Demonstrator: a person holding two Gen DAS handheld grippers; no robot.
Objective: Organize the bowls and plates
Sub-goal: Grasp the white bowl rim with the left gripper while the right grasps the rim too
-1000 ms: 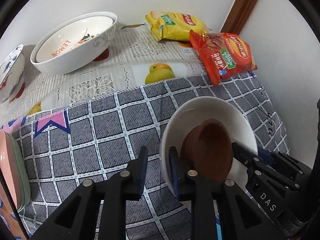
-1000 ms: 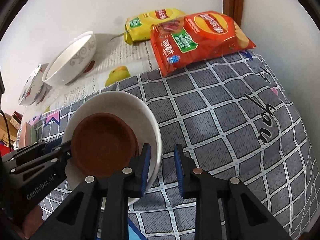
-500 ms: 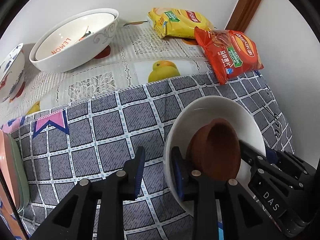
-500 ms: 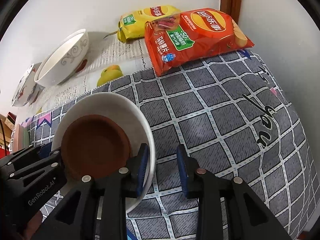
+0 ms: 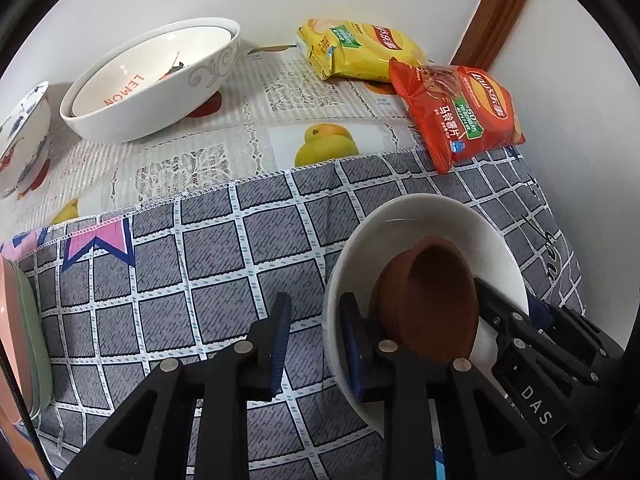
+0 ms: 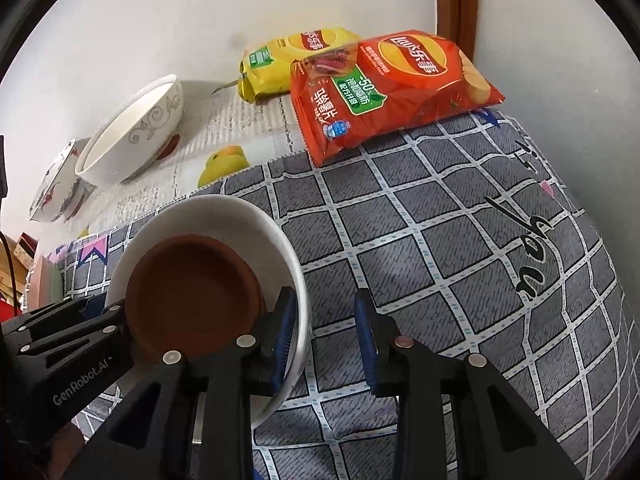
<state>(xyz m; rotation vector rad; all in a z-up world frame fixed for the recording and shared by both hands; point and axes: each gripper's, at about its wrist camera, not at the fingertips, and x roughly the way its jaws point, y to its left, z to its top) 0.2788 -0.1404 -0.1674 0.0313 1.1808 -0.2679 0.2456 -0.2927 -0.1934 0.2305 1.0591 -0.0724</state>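
We counted two grippers, the left gripper (image 5: 312,332) and the right gripper (image 6: 324,328). We saw four white bowls: the white bowl (image 5: 420,216) with one brown dish (image 5: 432,304) in it, the big bowl (image 5: 132,120) with the LEMON bowl (image 5: 132,84) sitting inside it, and the bowl with blue and red pictures (image 5: 20,132). There were two snack bags, a yellow bag (image 5: 360,48) and a red bag (image 5: 460,112), one stack of flat plates (image 5: 24,336) at the edge, too cut off to count, and two cloths, a grey checked cloth (image 5: 200,264) and a fruit cloth (image 5: 248,136).
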